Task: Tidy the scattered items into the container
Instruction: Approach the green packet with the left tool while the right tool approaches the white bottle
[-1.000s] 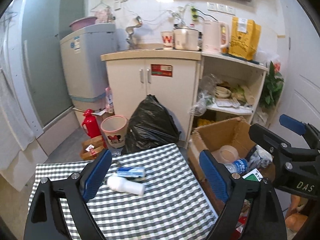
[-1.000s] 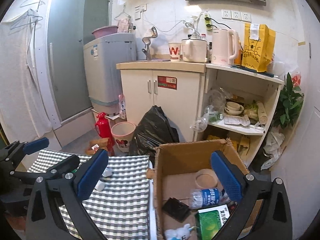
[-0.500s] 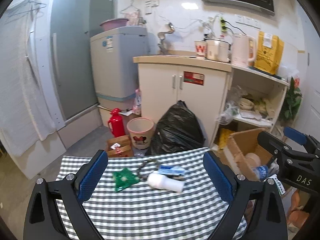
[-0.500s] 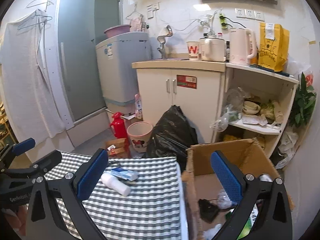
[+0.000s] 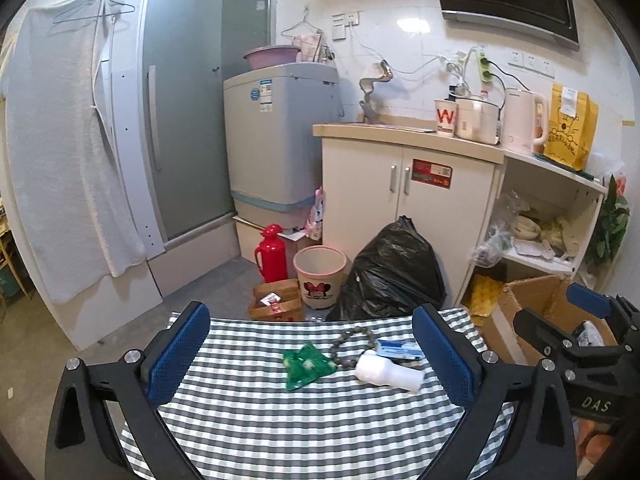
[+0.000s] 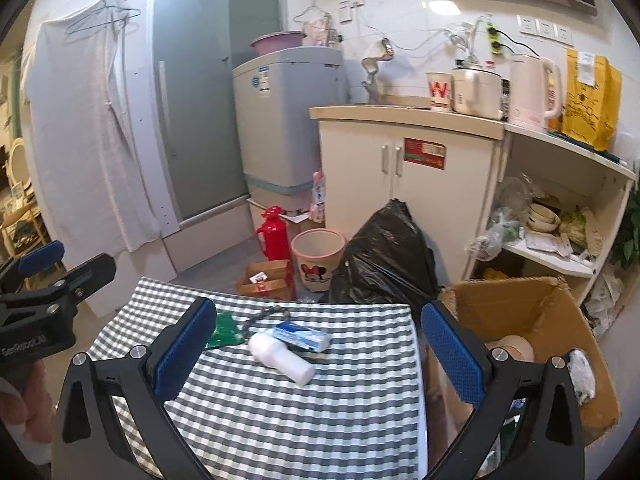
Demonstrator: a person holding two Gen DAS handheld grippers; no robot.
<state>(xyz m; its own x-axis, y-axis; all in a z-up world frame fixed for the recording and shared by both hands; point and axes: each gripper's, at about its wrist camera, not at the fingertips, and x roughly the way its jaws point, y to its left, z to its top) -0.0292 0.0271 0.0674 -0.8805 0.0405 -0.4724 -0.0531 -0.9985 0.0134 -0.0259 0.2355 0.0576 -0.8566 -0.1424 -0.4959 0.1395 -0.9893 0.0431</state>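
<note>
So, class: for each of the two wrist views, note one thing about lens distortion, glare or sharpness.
Left wrist view: fisheye bends the shower door frame, corners are black, and a ceiling light glares off the wall tiles. Right wrist view: same barrel bending, the same glare patch shows, and the white bottle on the checked tablecloth is sharp.

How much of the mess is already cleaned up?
Some things already sit in the cardboard box, like a roll of tape. Nothing is in hand: the left claw and right claw are both open. Still on the table: a white bottle, a tube, a green packet and a bead bracelet.
</note>
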